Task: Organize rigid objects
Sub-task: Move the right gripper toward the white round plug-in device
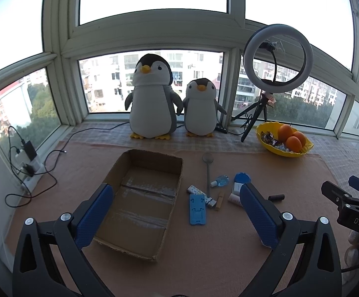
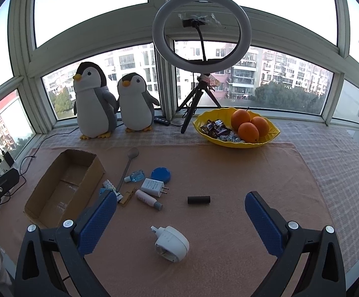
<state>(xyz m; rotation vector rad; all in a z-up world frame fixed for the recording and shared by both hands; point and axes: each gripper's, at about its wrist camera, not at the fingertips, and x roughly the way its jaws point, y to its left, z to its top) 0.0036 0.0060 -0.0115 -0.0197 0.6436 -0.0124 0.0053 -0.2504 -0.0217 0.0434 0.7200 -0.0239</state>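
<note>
Both claws stand wide apart and hold nothing. The right gripper [image 2: 180,220] hovers over the white round plug adapter [image 2: 171,243], the piece lying farthest from the cardboard box [image 2: 63,185]. To take it well, I judge, straddle its domed body, not the prongs. The left gripper [image 1: 177,215] hangs over the box's near end. Beyond, right of the box, lie the black cylinder [image 2: 198,200], charger [image 2: 152,187], spoon [image 2: 129,164] and blue lid [image 2: 161,174].
</note>
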